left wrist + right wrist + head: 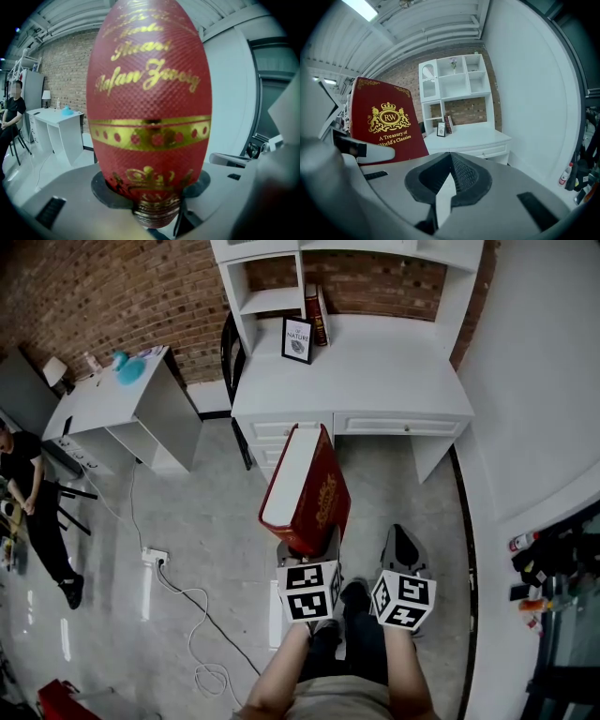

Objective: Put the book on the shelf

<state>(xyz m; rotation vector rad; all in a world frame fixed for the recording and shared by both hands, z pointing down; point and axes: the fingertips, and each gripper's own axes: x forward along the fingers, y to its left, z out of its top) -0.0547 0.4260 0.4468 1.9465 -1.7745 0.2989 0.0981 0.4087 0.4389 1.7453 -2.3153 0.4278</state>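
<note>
A large red book (305,488) with gold lettering stands upright in my left gripper (309,545), which is shut on its lower end. The book's spine (150,117) fills the left gripper view, with the pads clamped on either side of its base. Beside it on the right, my right gripper (403,545) is shut and holds nothing. In the right gripper view the pads (461,171) meet, and the book's cover (386,124) shows at left. Ahead stands a white desk (375,371) with a shelf unit (454,79) on top.
Two books (317,315) and a framed picture (297,339) stand on the desk by the shelves. A dark chair (228,352) sits at the desk's left. A white side table (112,404), a power strip with cable (155,559) and a person (28,502) are at left.
</note>
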